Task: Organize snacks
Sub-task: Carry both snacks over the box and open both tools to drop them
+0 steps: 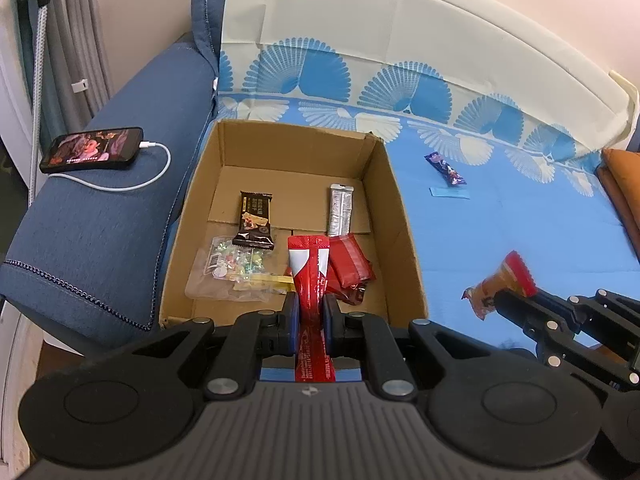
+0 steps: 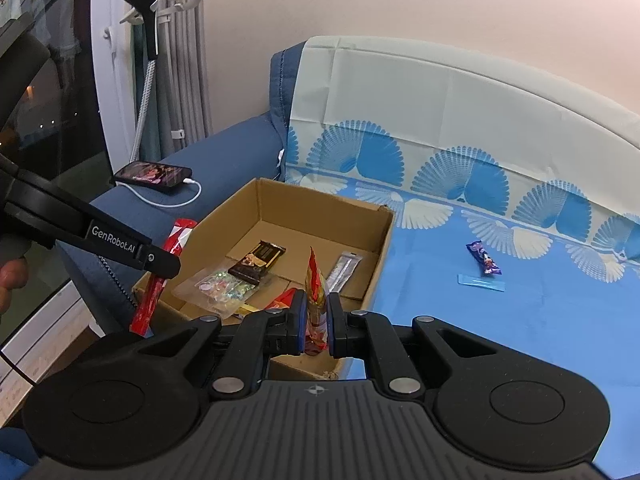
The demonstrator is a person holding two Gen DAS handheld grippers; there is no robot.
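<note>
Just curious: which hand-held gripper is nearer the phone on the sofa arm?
Left. The left hand-held gripper is at the box's phone side; the right hand-held gripper sits farther along.

left gripper (image 1: 311, 312): clamps red stick pack (image 1: 309, 276) over cardboard box (image 1: 404, 240) near edge | right gripper (image 1: 500, 300): pinches orange snack packet (image 1: 502, 284), right of box

A home living room: a blue sofa (image 1: 100, 216) with a patterned cover (image 1: 500, 208), curtains (image 2: 184, 60), a charging phone (image 1: 94, 150).
</note>
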